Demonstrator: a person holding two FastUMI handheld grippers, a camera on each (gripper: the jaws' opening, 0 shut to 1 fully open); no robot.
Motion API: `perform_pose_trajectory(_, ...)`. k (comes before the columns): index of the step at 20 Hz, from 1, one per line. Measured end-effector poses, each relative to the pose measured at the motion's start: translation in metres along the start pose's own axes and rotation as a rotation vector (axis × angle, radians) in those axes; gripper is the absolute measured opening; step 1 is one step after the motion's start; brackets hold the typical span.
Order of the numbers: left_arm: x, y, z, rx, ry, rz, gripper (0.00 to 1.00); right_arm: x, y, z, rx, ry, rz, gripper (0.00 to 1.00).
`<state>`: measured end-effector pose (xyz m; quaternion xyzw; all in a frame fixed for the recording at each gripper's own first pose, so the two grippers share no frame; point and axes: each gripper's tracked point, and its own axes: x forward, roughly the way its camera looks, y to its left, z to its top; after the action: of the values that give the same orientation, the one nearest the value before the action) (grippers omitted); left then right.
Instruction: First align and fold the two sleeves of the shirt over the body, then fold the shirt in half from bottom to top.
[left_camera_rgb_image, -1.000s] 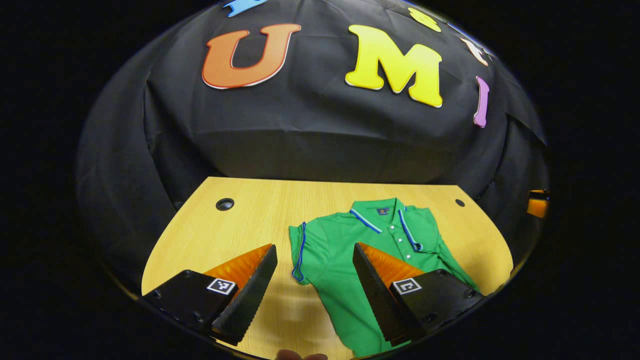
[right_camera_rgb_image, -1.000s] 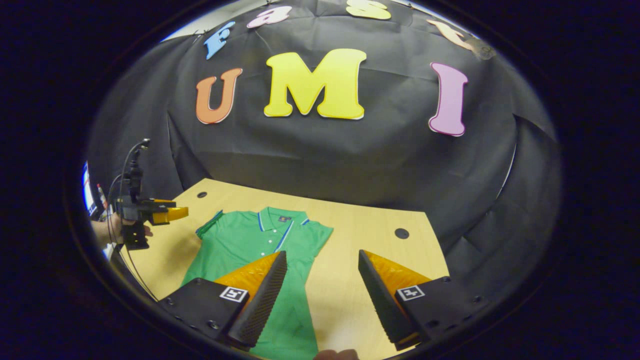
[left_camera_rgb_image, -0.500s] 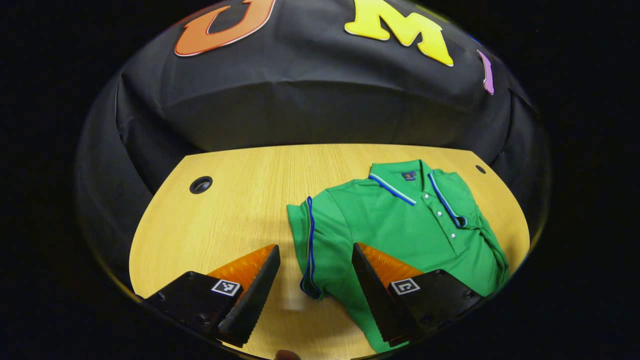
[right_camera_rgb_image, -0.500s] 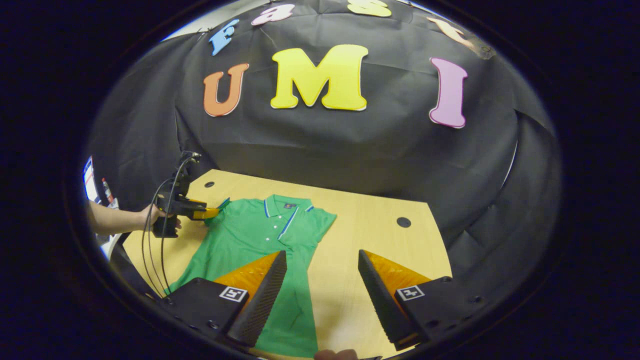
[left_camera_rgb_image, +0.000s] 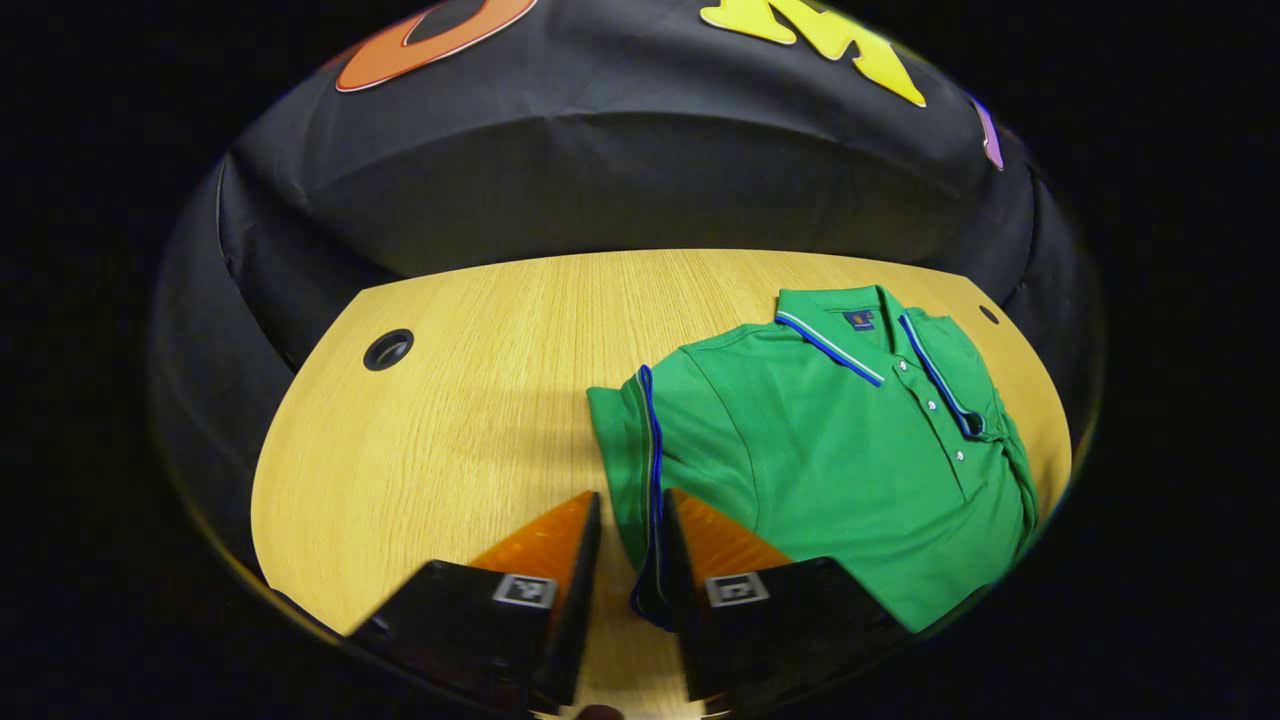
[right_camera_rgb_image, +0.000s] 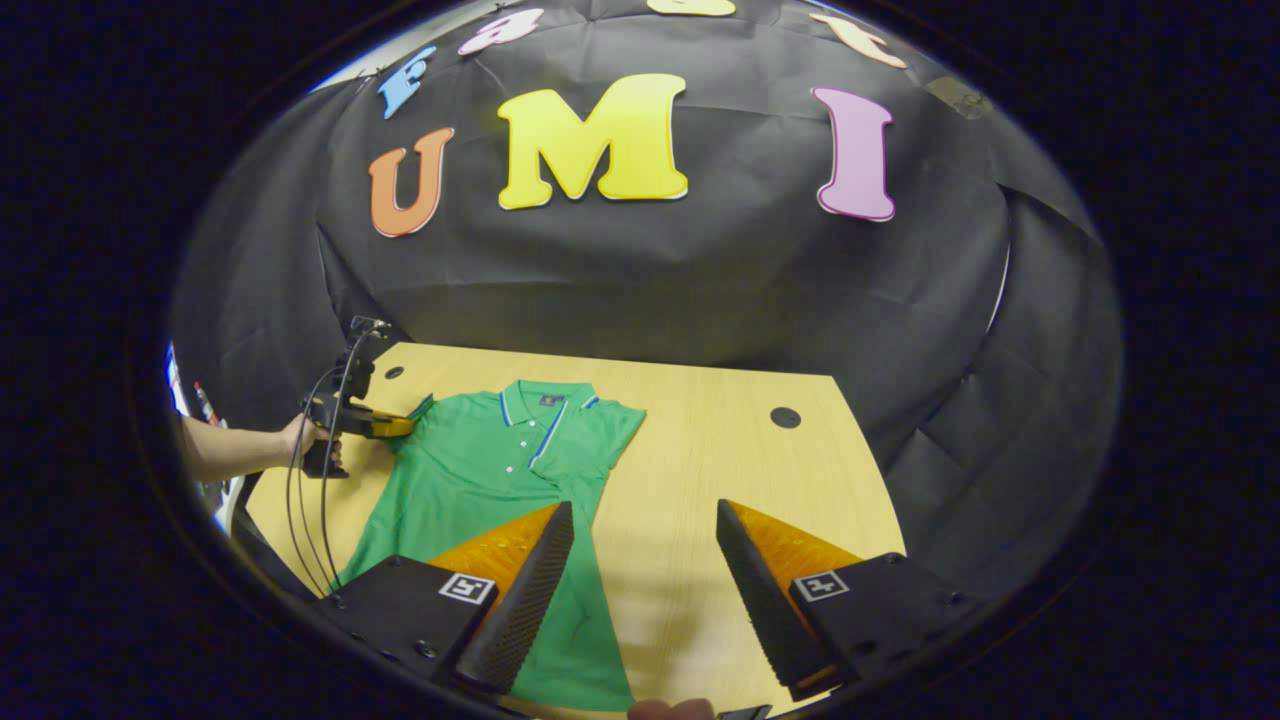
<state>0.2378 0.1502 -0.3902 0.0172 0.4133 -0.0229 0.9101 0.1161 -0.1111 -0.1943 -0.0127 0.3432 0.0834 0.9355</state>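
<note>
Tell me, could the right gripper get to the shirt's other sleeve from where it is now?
Probably yes. The right gripper hangs open above the table, and the sleeve lies flat just ahead with nothing between them. The left gripper is busy at the far sleeve.

Right gripper (right_camera_rgb_image: 640, 570) agape above table (right_camera_rgb_image: 720, 470), beside green shirt (right_camera_rgb_image: 480, 480).

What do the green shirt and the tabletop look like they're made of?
Green shirt: looks like soft matte knit, probably cotton pique; it creases limply and its sleeve hem bunches between the left gripper fingers. Table: light wood grain with a smooth, faintly glossy face, likely laminate or veneer.
</note>
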Motion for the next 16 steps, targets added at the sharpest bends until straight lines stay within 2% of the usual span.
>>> perform_pose_trajectory(1, 0.0, -0.002, 0.0, -0.006, 0.016, -0.009, 0.2, 0.001, 0.0, -0.001, -0.004, 0.0, -0.001, 0.93)
perform_pose_trajectory(2, -0.001, -0.004, 0.001, -0.014, 0.027, -0.016, 0.17, 0.0, -0.001, -0.001, -0.012, -0.004, -0.004, 0.89)
perform_pose_trajectory(3, 0.0, -0.003, 0.001, -0.021, 0.031, -0.016, 0.09, -0.001, -0.001, -0.001, -0.019, -0.006, -0.005, 0.92)
perform_pose_trajectory(5, -0.005, -0.002, 0.005, -0.029, 0.03, -0.018, 0.05, -0.004, 0.0, -0.002, -0.014, -0.011, -0.002, 0.92)
perform_pose_trajectory(9, -0.032, -0.005, 0.044, -0.046, -0.048, -0.023, 0.04, -0.005, -0.002, -0.001, 0.026, -0.021, -0.002, 0.89)
perform_pose_trajectory(10, -0.04, -0.011, 0.053, -0.056, -0.063, -0.037, 0.04, -0.006, -0.002, 0.0, 0.04, -0.025, -0.001, 0.92)
perform_pose_trajectory(13, -0.056, -0.036, 0.078, -0.05, -0.085, -0.058, 0.04, -0.014, -0.002, 0.003, 0.065, -0.045, 0.003, 0.89)
perform_pose_trajectory(16, -0.052, -0.079, 0.088, -0.044, -0.061, -0.082, 0.04, -0.029, -0.013, 0.002, 0.072, -0.071, -0.011, 0.89)
